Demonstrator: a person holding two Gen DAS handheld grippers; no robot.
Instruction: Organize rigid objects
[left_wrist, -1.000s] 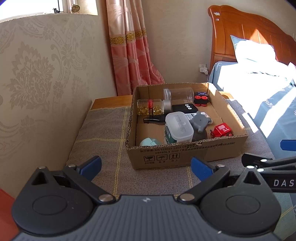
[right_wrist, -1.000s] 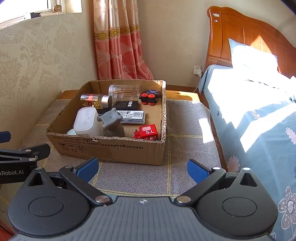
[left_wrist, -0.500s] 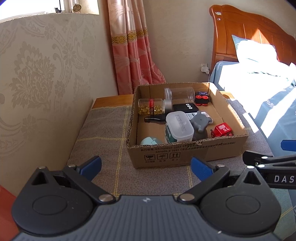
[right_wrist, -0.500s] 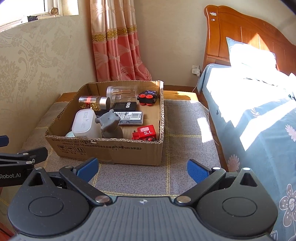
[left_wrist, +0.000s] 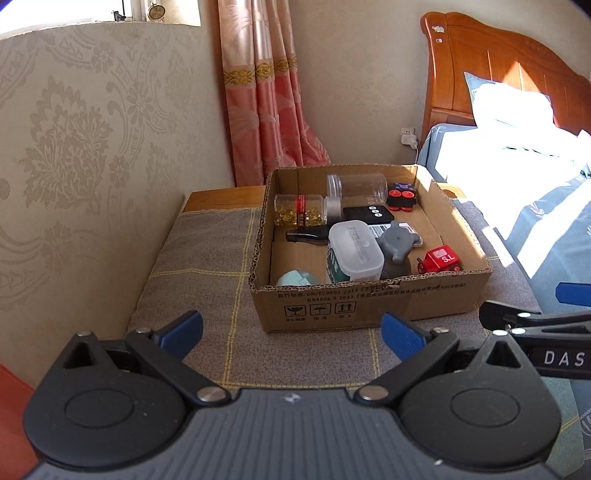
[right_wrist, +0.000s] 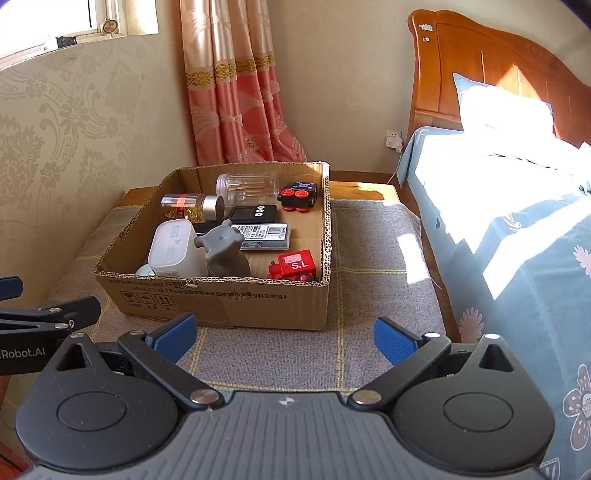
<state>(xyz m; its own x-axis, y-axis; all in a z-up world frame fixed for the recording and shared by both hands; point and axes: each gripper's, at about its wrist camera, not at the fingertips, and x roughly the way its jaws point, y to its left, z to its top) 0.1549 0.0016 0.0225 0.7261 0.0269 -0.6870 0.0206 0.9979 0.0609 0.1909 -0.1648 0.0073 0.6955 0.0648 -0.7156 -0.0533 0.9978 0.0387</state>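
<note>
Jaws released on both grippers, empty; cardboard box (left_wrist: 369, 302) contents unchanged since earlier.

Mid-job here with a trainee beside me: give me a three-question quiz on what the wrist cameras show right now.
1. True or false: the left claw holds the red toy train.
2. Which item stands at the cardboard box front wall? A) grey figurine B) clear empty jar C) black remote
3. Fill in: the bottle of yellow capsules lies on its ____.

Key: 1 false, both the left and right claw are open and empty, short of the box; 2 A; 3 side.
</note>
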